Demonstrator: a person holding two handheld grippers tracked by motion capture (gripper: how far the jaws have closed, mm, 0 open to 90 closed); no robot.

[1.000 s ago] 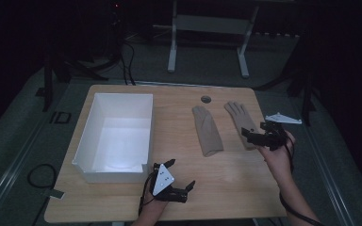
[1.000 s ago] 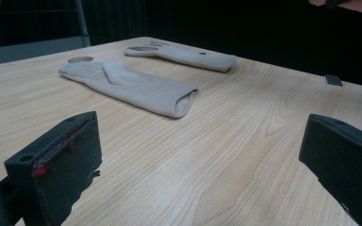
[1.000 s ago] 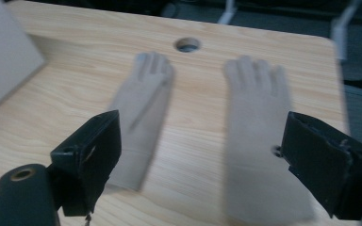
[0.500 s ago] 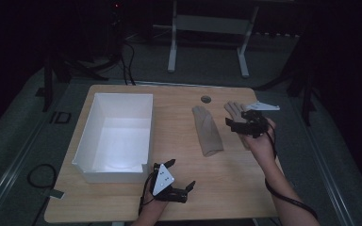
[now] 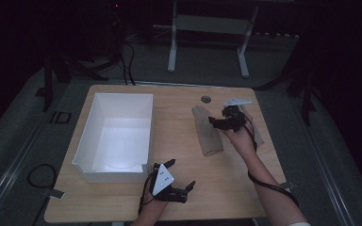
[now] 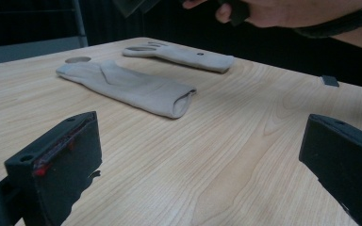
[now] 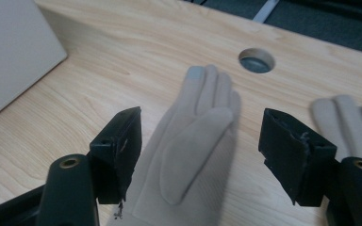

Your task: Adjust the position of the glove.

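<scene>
We hover the right tool (image 7: 200,155) over the nearer beige knit glove (image 7: 188,141) flat on the wooden bench (image 5: 179,117); jaws have just been closing, part open, w/ nothing gripped. Drop lower, straddle palm, then pinch.

Surroundings are lying dark; light from above is brightening the table (image 5: 179,141) and white bin (image 5: 118,136); near jaws are blurring.

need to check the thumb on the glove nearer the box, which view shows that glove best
The right gripper view: the glove lies close between that gripper's open jaws, thumb folded across the palm, fingertips toward the table's hole. The left gripper view shows it low and side-on, cuff end nearest. The high view shows it small and dim.
</scene>
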